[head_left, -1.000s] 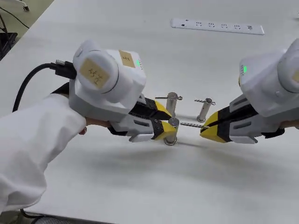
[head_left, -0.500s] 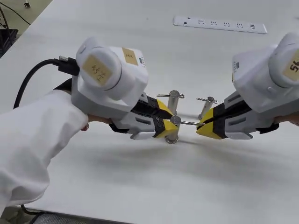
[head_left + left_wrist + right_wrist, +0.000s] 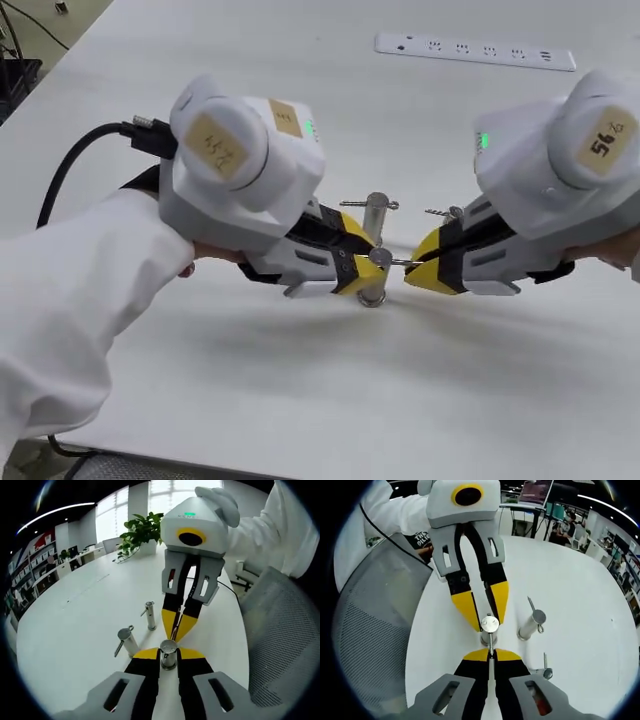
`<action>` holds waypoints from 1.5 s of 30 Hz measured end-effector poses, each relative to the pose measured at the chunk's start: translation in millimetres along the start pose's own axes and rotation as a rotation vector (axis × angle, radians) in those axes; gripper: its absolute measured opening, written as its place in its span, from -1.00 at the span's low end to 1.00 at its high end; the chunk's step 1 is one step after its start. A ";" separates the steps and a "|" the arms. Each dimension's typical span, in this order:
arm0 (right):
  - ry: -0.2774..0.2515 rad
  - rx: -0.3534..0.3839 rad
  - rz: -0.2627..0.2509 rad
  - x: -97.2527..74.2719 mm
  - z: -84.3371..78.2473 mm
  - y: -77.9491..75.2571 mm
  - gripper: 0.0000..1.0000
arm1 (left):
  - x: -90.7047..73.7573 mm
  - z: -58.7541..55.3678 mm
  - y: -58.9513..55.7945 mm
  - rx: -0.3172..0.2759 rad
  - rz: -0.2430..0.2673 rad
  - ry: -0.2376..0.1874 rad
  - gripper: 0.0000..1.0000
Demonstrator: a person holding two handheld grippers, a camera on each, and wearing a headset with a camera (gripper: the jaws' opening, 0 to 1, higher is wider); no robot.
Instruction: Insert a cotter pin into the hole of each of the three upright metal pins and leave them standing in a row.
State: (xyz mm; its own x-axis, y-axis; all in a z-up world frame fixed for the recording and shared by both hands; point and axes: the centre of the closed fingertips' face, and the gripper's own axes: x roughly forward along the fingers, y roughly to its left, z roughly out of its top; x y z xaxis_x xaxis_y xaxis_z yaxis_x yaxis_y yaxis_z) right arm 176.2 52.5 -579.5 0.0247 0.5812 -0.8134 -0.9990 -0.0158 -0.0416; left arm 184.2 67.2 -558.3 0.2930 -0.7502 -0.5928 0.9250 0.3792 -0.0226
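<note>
The near metal pin [image 3: 377, 280] stands upright on the white table [image 3: 300, 380]. My left gripper [image 3: 368, 268] is shut on its shaft just under the head [image 3: 168, 655]. From the right, my right gripper [image 3: 418, 265] is shut on a cotter pin [image 3: 403, 262] held level, its tip at the near pin's head [image 3: 490, 625]. In the right gripper view the cotter pin [image 3: 490, 642] runs straight from my jaws to that head. Two more upright pins [image 3: 376, 212] [image 3: 452, 214] stand behind, each with a cotter pin through it; the right one is partly hidden.
A white power strip [image 3: 475, 50] lies at the table's far side. A black cable [image 3: 75, 165] trails from the left gripper off the left edge. A mesh chair [image 3: 280, 630] stands beside the table. Open table lies in front of the pins.
My right gripper has moved left towards the near pin, and the exposed length of cotter pin between jaws and pin head has shortened. The left gripper keeps its hold.
</note>
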 end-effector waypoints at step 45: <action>-0.099 0.024 -0.051 -18.2 17.1 -4.2 -0.57 | -11.2 -0.5 -4.2 0.005 0.026 -0.002 -0.56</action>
State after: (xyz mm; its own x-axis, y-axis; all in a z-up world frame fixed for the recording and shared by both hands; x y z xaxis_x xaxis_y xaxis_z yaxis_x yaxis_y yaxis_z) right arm 179.3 55.9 -554.6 0.0726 0.6584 -0.7491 -0.9972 0.0342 -0.0666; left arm 177.0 74.3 -552.0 0.3177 -0.7411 -0.5915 0.9183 0.3959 -0.0029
